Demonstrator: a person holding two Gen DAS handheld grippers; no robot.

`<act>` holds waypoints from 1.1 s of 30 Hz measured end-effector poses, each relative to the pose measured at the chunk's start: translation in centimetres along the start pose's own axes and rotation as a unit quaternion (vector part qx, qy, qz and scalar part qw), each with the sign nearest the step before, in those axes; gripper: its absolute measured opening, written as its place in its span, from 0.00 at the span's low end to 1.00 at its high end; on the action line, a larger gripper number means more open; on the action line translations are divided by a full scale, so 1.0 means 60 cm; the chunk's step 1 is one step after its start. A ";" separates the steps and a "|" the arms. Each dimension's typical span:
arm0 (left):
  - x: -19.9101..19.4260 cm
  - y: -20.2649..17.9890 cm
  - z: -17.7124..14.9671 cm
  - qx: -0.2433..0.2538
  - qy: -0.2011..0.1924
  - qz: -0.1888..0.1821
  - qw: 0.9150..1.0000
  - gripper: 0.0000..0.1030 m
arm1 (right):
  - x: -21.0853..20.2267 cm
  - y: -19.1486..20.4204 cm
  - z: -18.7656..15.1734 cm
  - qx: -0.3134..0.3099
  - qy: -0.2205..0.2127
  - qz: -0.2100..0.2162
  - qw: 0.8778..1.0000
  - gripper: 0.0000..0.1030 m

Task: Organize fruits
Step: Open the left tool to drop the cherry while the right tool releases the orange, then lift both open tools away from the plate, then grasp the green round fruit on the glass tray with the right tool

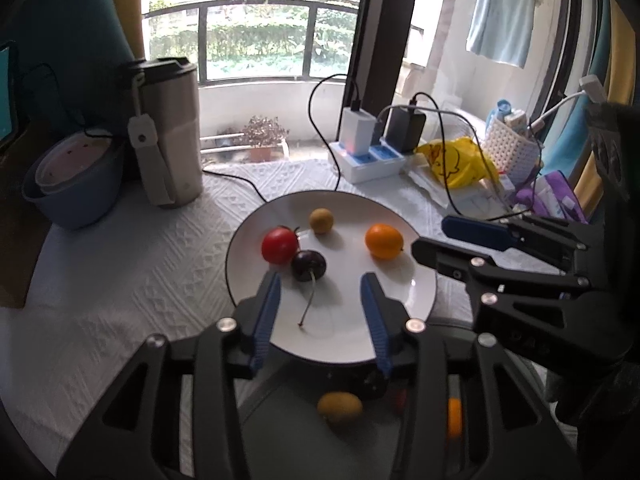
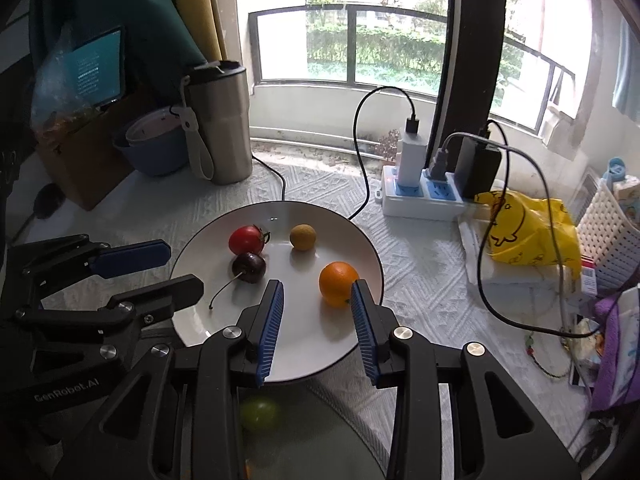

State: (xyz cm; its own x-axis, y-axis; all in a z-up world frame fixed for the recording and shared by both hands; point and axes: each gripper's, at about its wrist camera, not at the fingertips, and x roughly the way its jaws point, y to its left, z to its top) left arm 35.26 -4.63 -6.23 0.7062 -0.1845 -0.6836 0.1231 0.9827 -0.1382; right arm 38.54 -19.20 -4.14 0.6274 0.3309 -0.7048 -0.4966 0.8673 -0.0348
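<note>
Left gripper (image 1: 320, 286) hangs spread and empty over the plate's (image 1: 416, 280) near rim. On the plate, tomato (image 1: 280, 245) touches cherry (image 1: 308, 266); longan (image 1: 321, 220) and orange (image 1: 383, 241) sit apart. Right gripper (image 2: 318, 294) gapes empty beside the orange.

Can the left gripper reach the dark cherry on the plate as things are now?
Probably yes. The left gripper hangs open just in front of the dark cherry on the plate, with nothing between them. The tomato touches the cherry, so it may get nudged.
</note>
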 end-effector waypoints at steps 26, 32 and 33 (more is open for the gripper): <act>-0.116 -0.065 -0.069 0.013 -0.028 -0.015 0.999 0.43 | -0.138 0.005 -0.072 0.017 -0.026 -0.010 0.999 0.36; -0.121 -0.080 -0.089 0.011 -0.024 -0.017 1.000 0.43 | -0.144 0.003 -0.099 0.018 -0.017 -0.007 1.000 0.36; -0.120 -0.083 -0.094 0.010 -0.022 -0.016 1.000 0.43 | -0.145 0.002 -0.104 0.018 -0.016 -0.006 1.000 0.36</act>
State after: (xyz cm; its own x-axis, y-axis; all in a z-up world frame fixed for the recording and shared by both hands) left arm 25.65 -8.27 -4.67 0.7309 -0.2158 -0.6474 0.1601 0.9764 -0.1447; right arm 29.31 -24.30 -2.45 0.6520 0.3311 -0.6822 -0.4666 0.8843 -0.0167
